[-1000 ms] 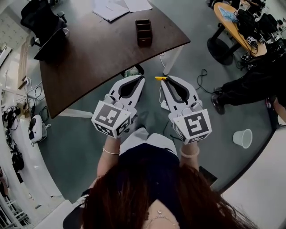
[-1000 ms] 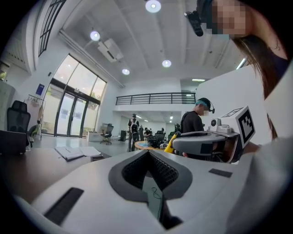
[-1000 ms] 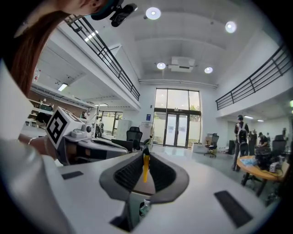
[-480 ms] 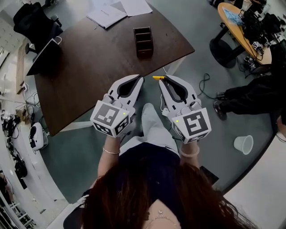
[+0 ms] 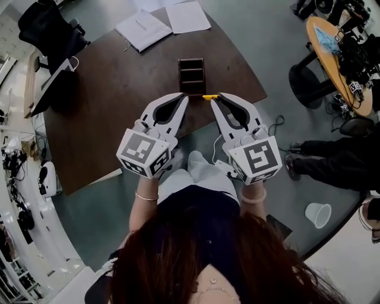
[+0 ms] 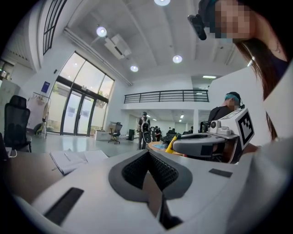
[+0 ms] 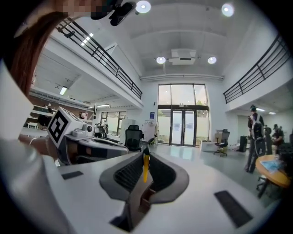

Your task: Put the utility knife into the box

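The yellow utility knife is clamped at the tip of my right gripper, sticking out to the left; in the right gripper view it shows as a yellow strip between the shut jaws. The dark brown box with open compartments stands on the brown table, just beyond both gripper tips. My left gripper is shut with nothing in it, its tip over the table's near edge, beside the right gripper. The box is out of sight in both gripper views.
White papers and a sheet lie at the table's far side. A dark laptop sits at its left edge. A black office chair stands beyond. A round wooden table and a seated person's legs are at right; a white cup is on the floor.
The view has closed in on the table: both grippers now reach over its near edge, and the knife tip sits just short of the box. Both stay shut.
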### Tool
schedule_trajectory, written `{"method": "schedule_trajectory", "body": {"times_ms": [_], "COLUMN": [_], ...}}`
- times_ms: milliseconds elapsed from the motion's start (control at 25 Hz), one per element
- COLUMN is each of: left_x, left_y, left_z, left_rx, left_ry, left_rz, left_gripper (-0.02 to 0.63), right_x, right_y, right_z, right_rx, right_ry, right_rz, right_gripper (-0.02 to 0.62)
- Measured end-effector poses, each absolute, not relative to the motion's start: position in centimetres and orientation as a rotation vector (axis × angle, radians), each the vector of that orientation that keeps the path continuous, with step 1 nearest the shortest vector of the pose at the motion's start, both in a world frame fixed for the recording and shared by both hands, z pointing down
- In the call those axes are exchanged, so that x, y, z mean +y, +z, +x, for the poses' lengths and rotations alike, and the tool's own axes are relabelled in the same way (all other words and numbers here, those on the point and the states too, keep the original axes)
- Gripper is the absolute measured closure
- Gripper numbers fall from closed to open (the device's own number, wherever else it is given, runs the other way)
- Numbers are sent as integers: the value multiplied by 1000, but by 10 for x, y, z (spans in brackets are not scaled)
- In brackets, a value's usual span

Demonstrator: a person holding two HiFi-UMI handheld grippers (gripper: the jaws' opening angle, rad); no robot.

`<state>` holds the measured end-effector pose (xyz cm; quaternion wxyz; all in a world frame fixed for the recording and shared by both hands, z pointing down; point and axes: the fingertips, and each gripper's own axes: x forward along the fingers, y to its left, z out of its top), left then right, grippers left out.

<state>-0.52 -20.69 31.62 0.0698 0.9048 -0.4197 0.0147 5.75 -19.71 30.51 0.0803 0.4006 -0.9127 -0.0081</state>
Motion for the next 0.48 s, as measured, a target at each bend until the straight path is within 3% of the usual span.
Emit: {"method": "schedule_trajectory", "body": {"times_ms": [480], "left_x": [-285], "left_y": [320], "left_z": [-21], "left_rx": [-1271], "left_ry": [50], "left_rz": [2692], "left_gripper": [606], "right_x": [-278], "right_y": [313], "right_z": [37], "right_rx": [-2741], "right_ry": [34], "right_rz": [1148], "right_gripper": [543]}}
